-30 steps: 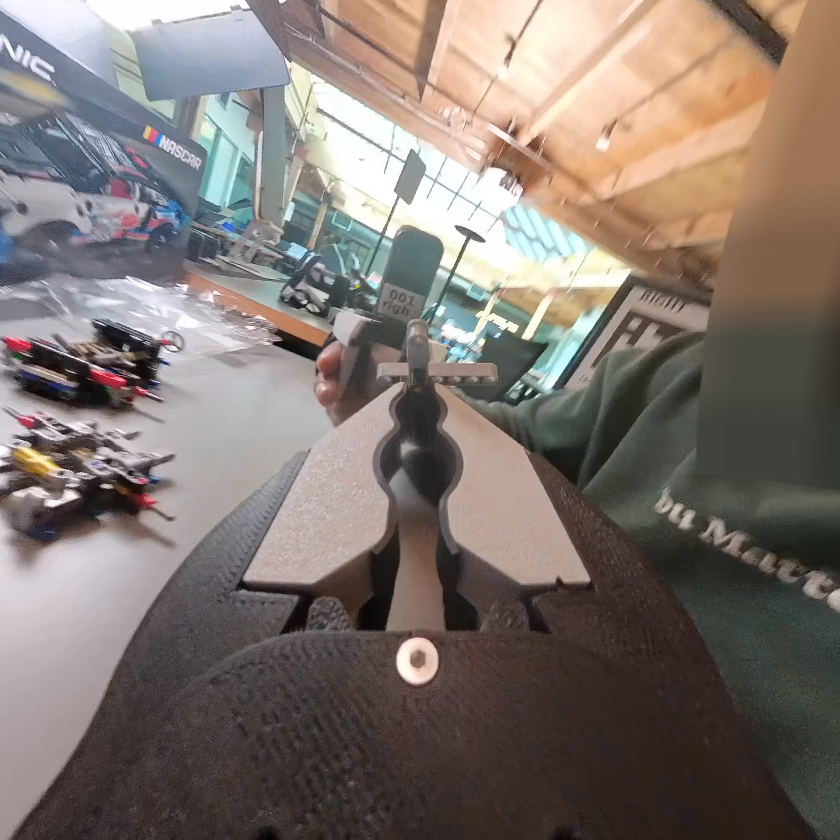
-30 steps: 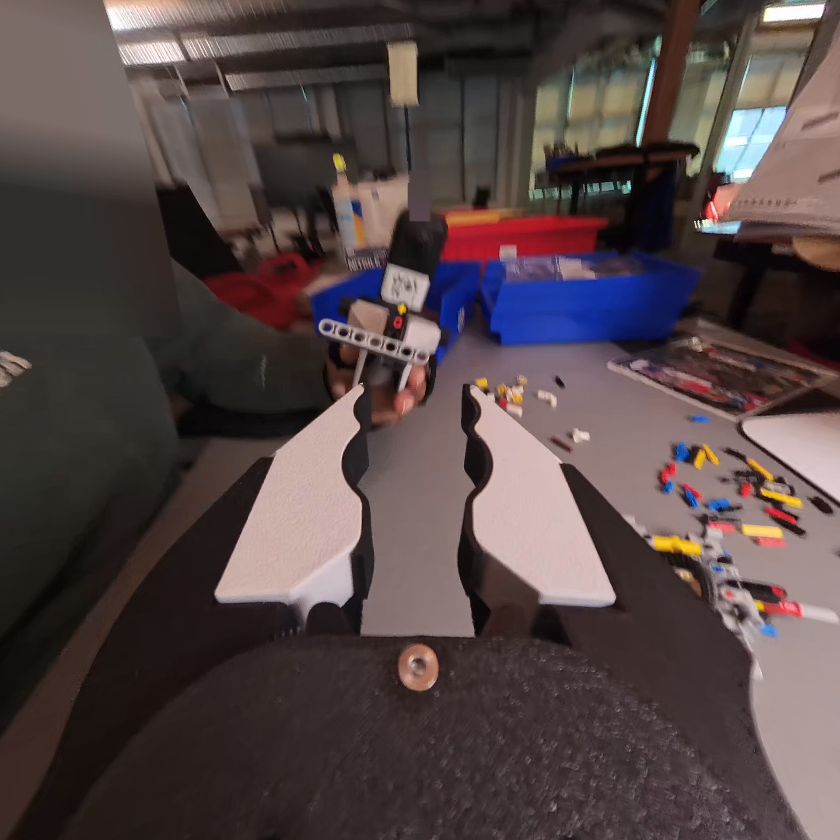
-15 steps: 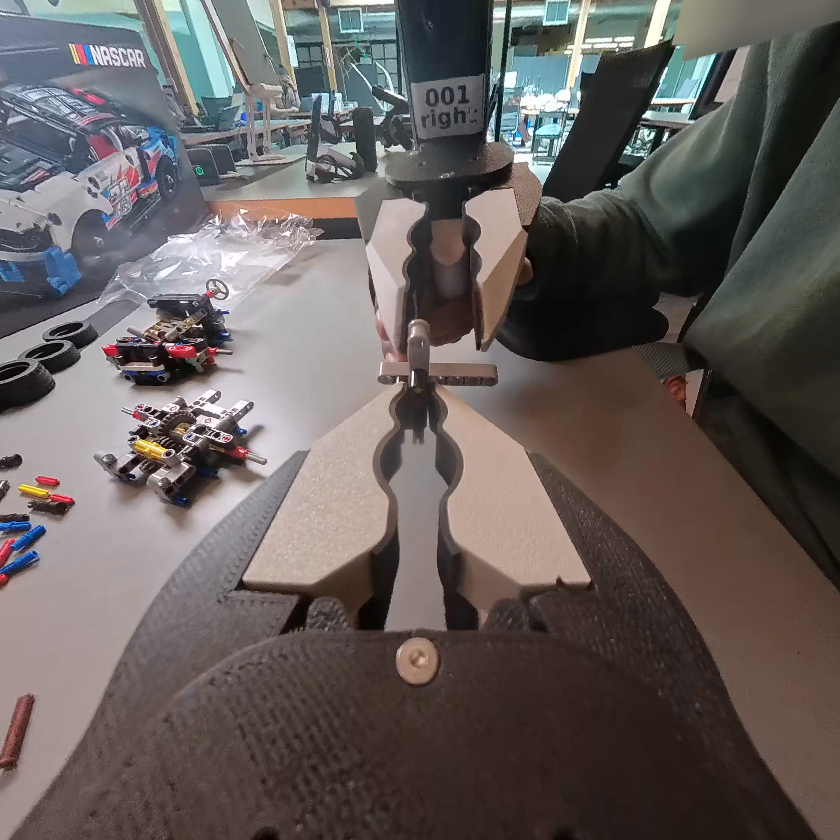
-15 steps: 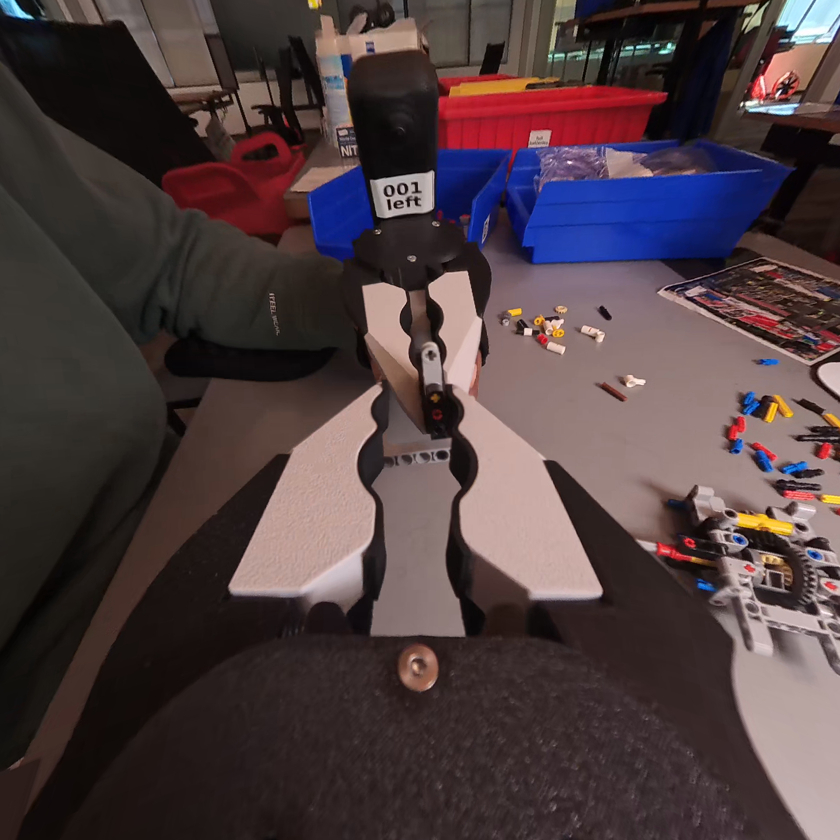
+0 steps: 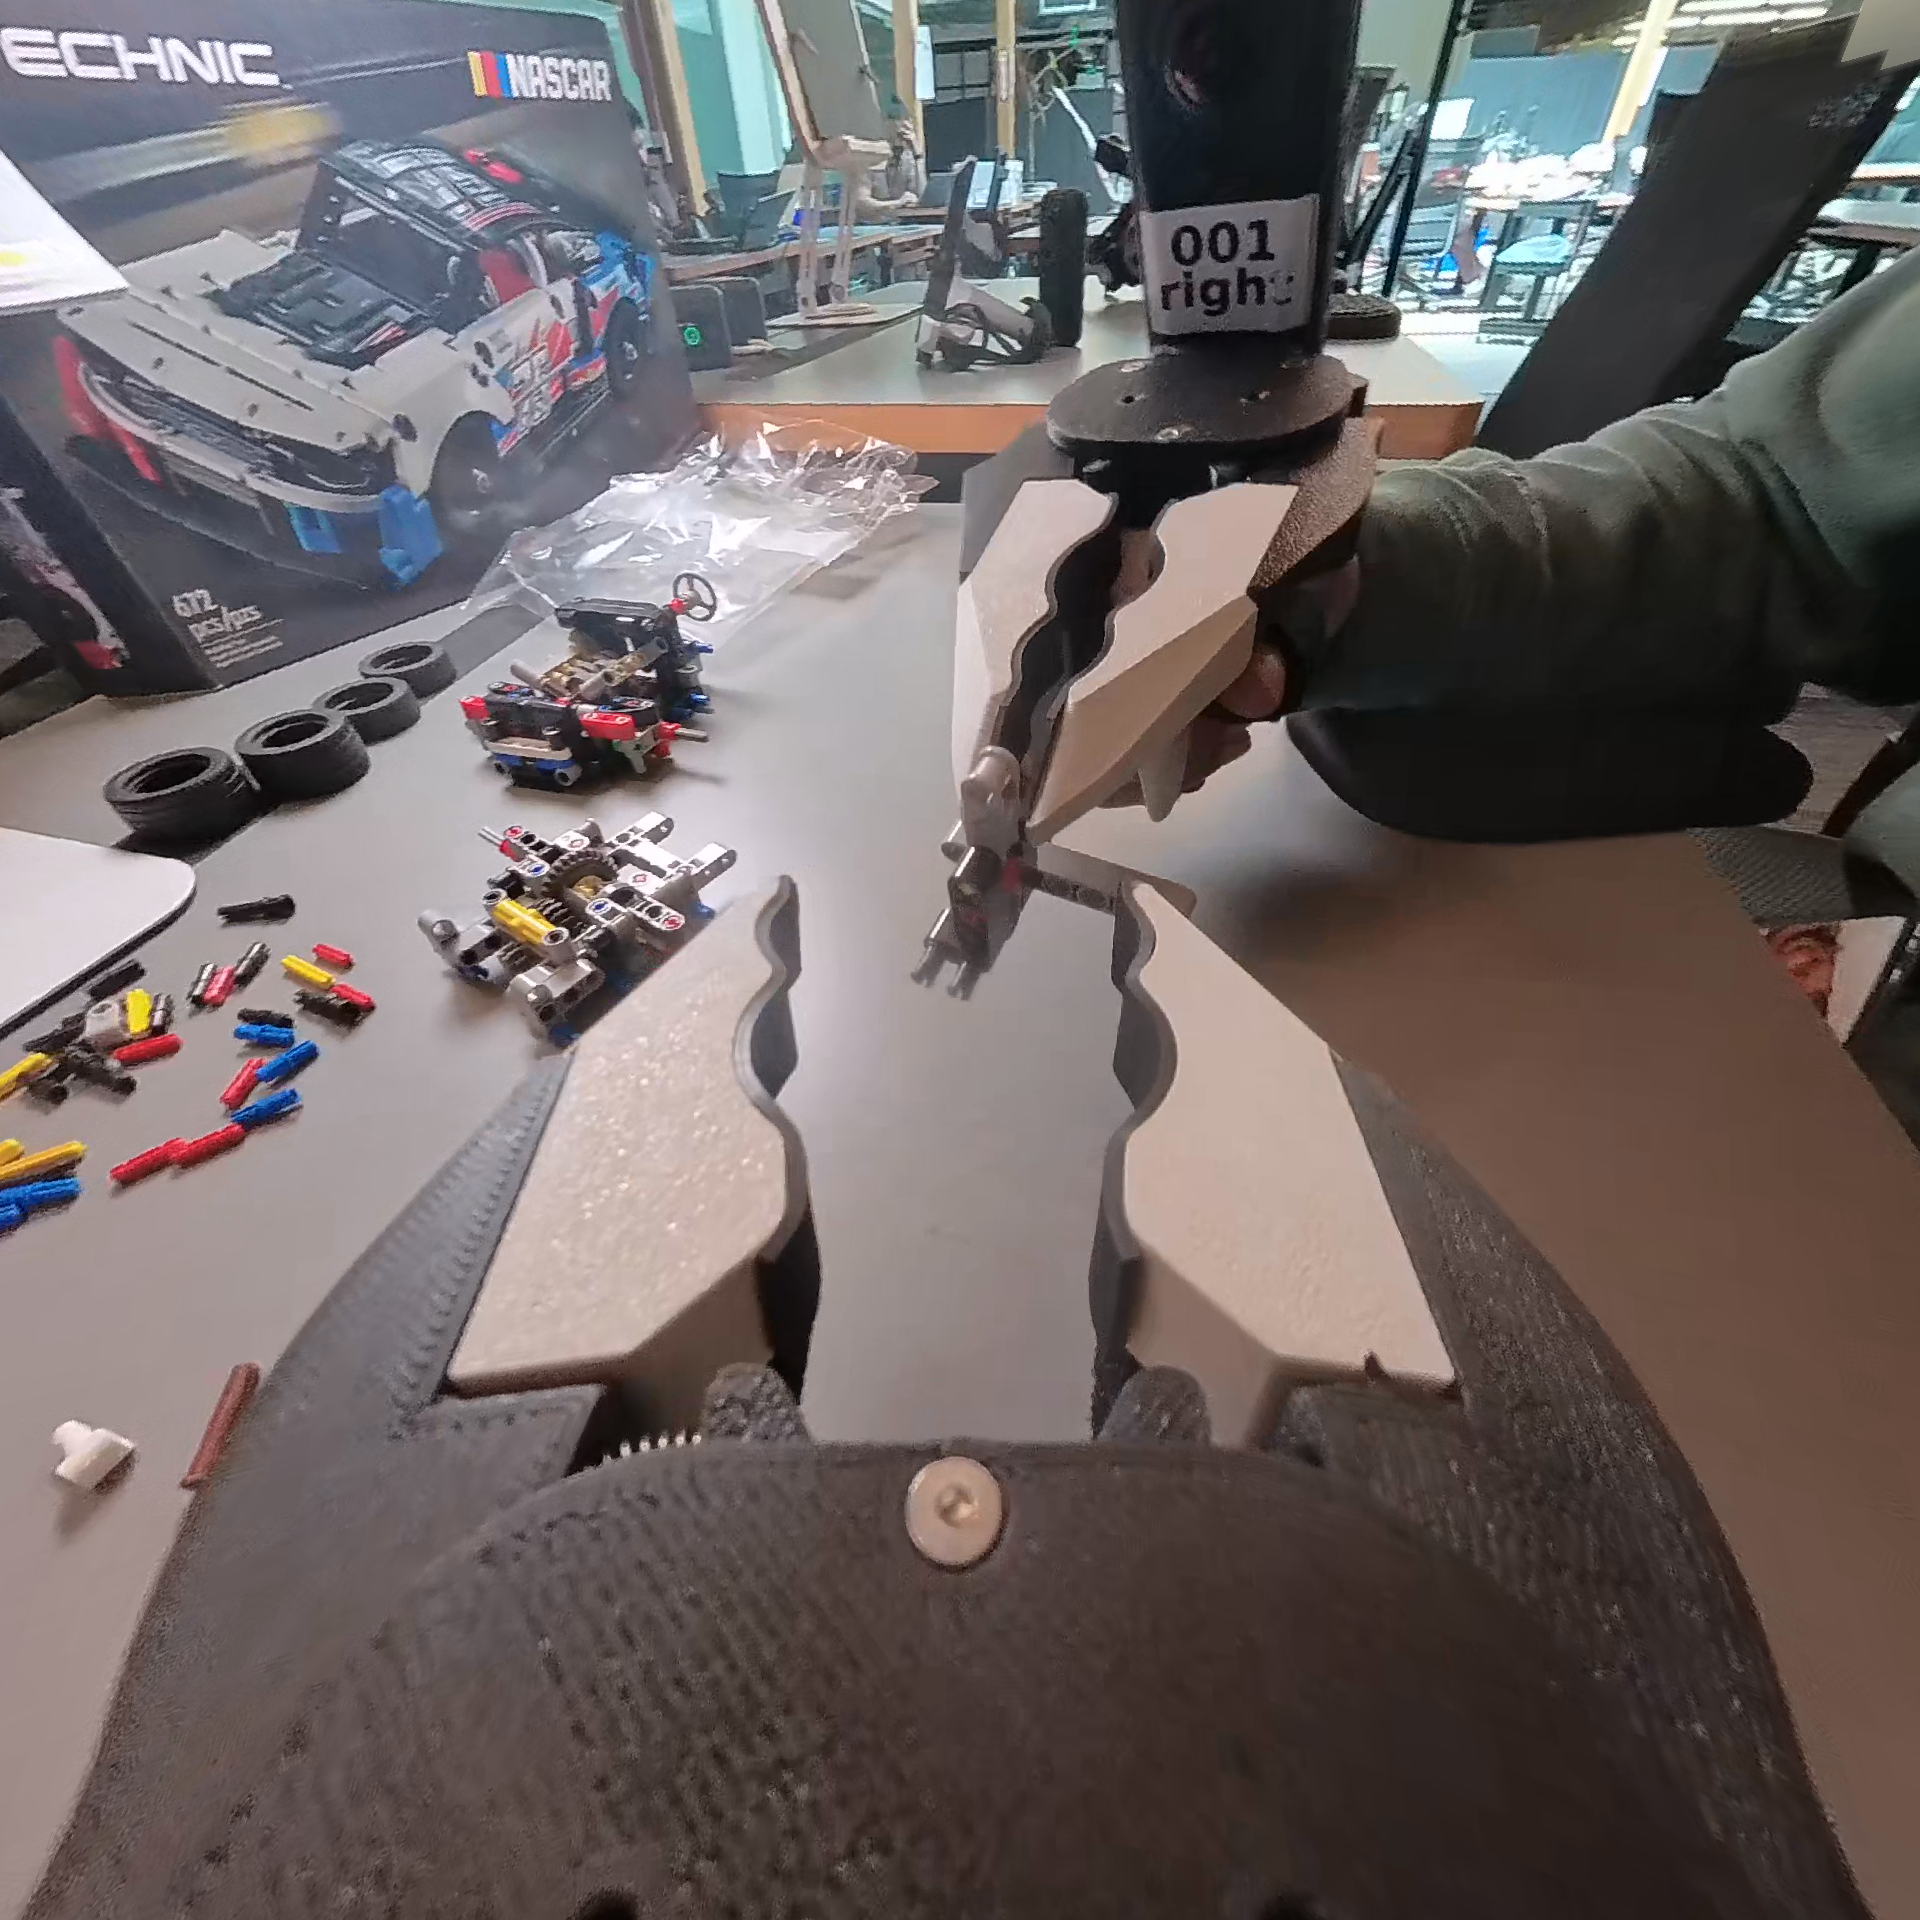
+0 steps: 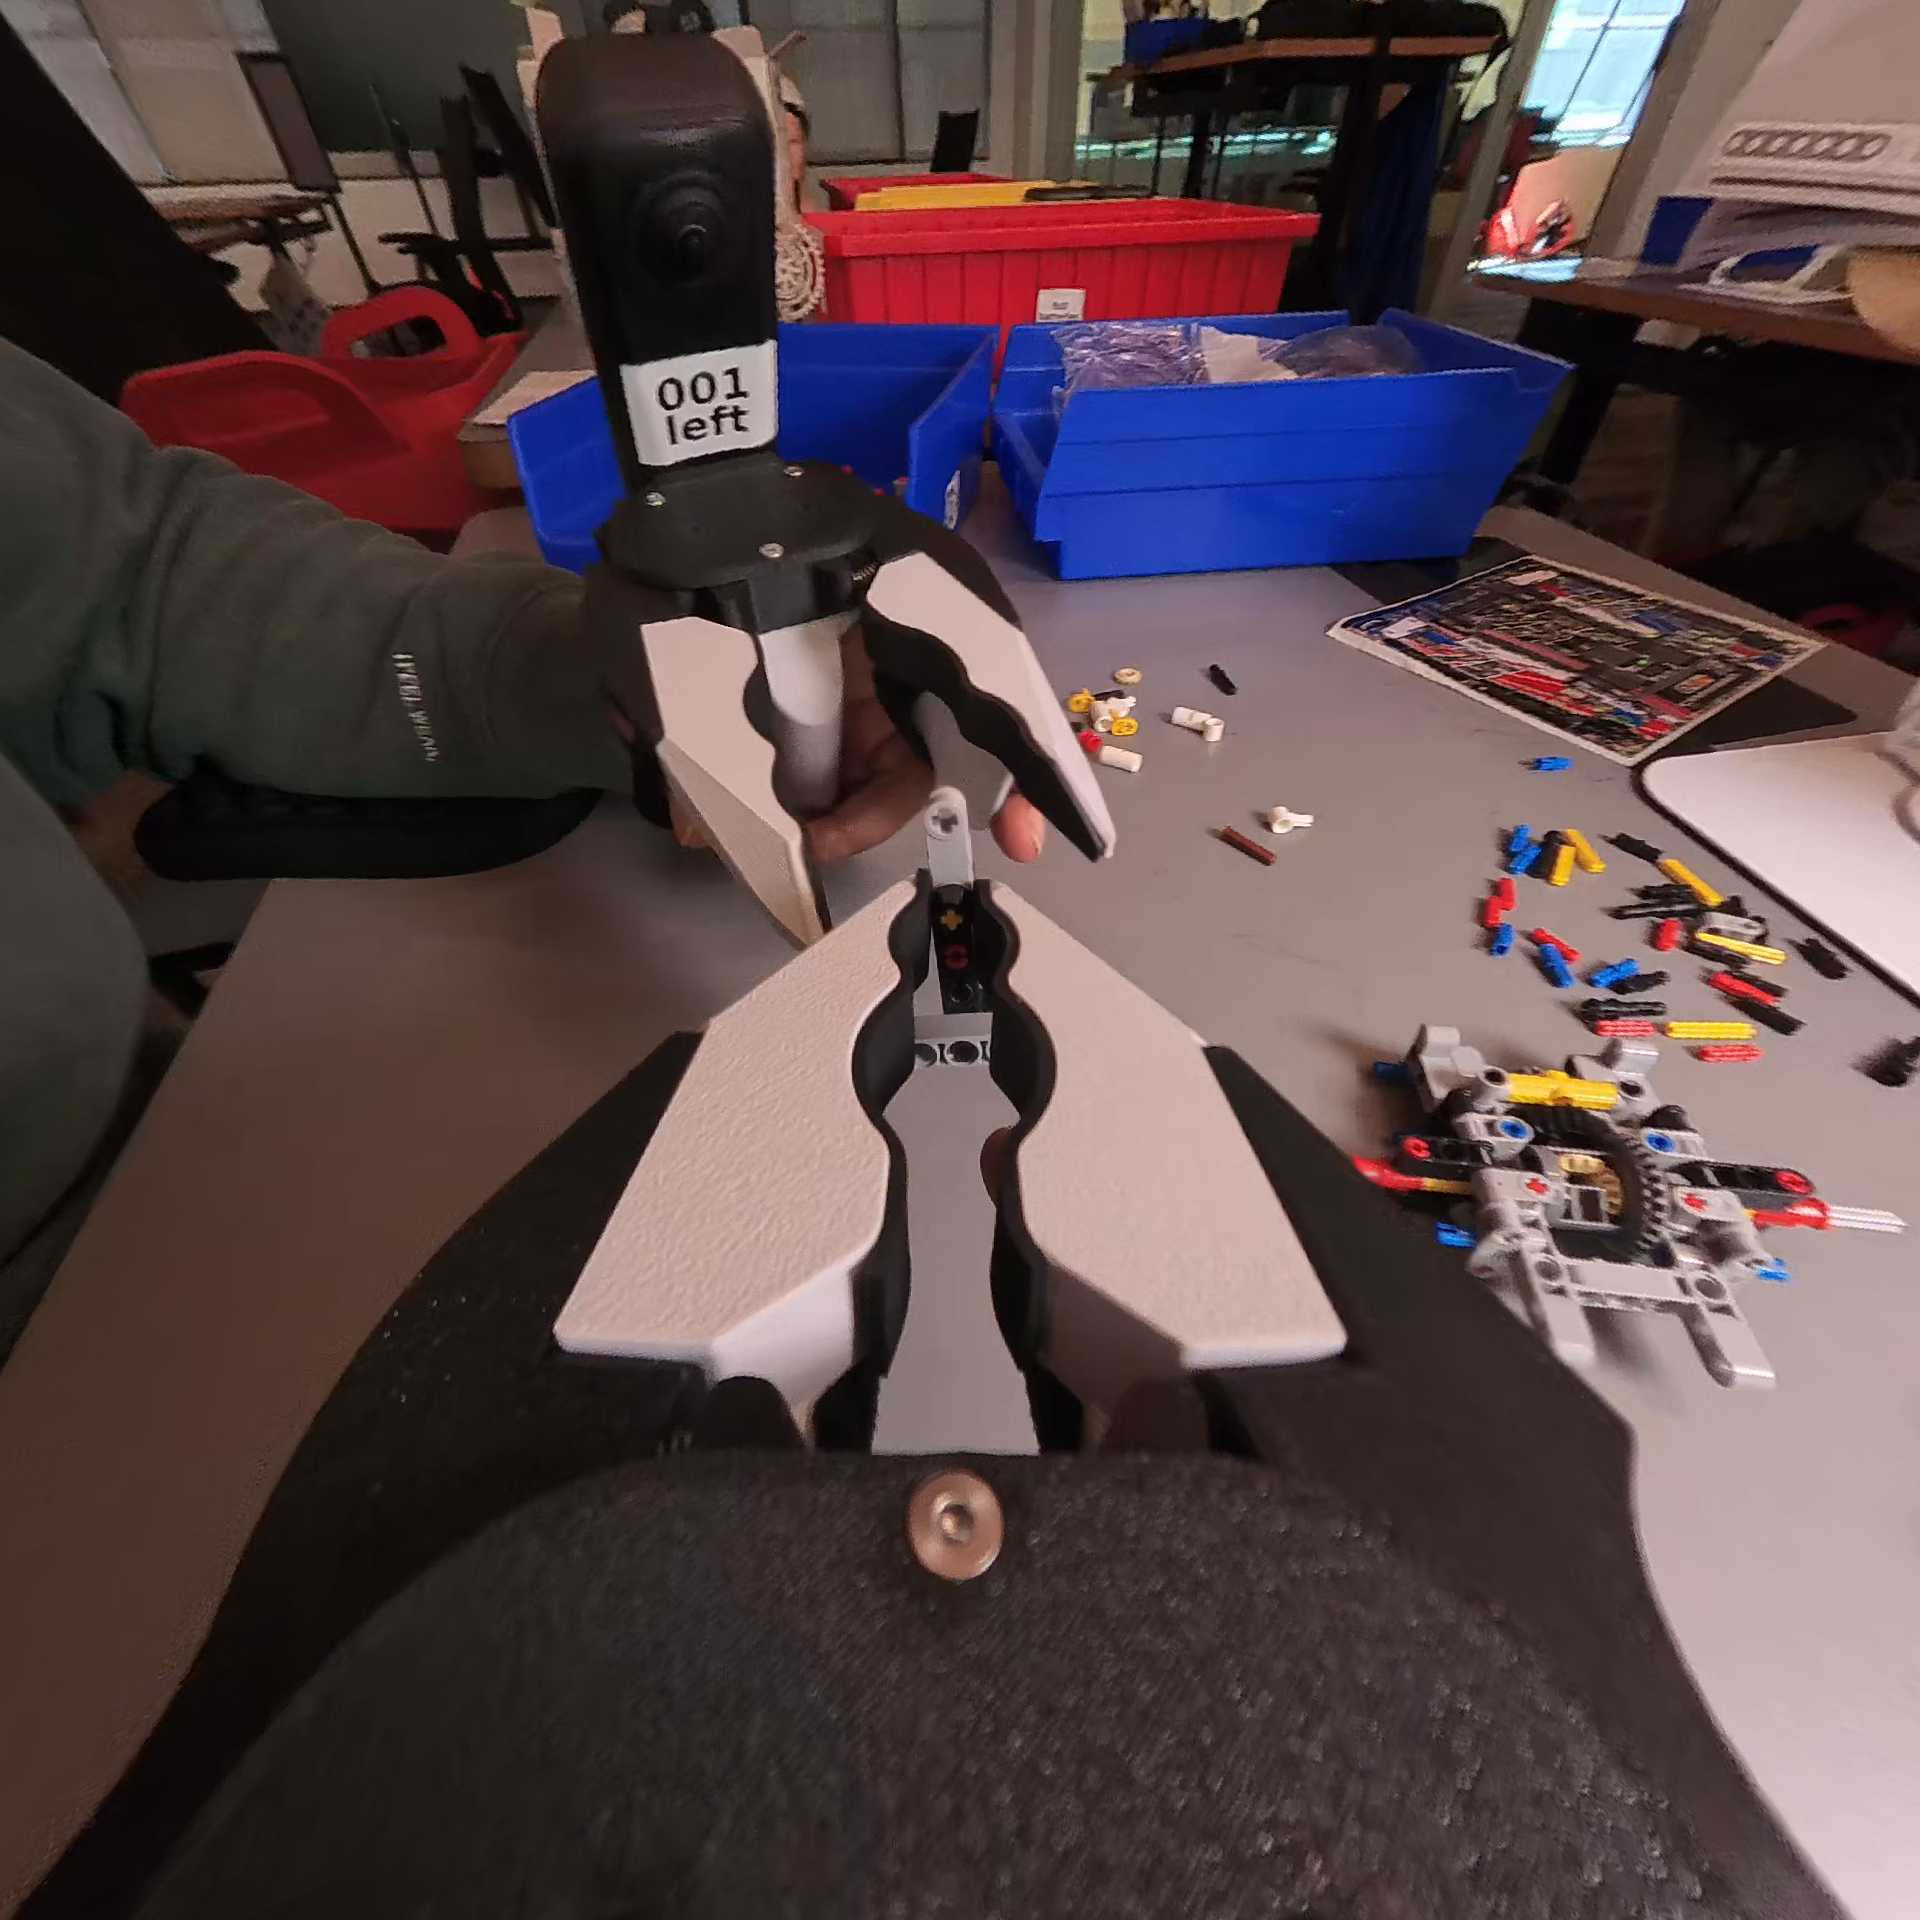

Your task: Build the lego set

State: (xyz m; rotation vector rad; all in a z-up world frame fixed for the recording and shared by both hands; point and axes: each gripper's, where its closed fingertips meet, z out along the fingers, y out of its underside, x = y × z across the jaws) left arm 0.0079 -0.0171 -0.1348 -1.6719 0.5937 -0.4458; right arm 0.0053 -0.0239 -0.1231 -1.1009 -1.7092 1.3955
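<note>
R gripper (image 6: 951, 914) fingers closed down on a small brick sub-assy (image 6: 954, 961): black beam w/ yellow + red pins pinched betw the pads, light grey link sticking out past the tips, grey holed beam crosswise behind the pinch. Same pinch seen from the L cam: R gripper (image 5: 1003, 821) tips clamp the sub-assy (image 5: 977, 883) above the table, black pins hanging off its lower end, grey beam running toward the L cam's right finger. L gripper (image 5: 961, 904) fingers spread wide, nothing betw them but bare table; sub-assy hangs just ahead of the gap, nearer the right finger (image 5: 1226, 1091), contact w/ that finger can't tell. From the R cam the L gripper (image 6: 951, 847) is spread too, tips either side of the grey link, not pressing it. Green-sleeved arm (image 5: 1610, 582) behind the R gripper. Outward, L cam: geared grey chassis module (image 5: 582, 925) just left of the left finger, second black/red module (image 5: 597, 696) behind it, four black tyres (image 5: 281, 727) in a row, loose red/blue/yellow pins (image 5: 187, 1049), clear plastic bag (image 5: 717, 520), set box w/ car picture (image 5: 312, 343). R cam: same geared module (image 6: 1600, 1174) on the right, instruction sheet (image 6: 1579, 655), blue bins (image 6: 1268, 457), red bin (image 6: 1049, 260) at the back. Grey table (image 5: 1455, 1039) under it all.
</note>
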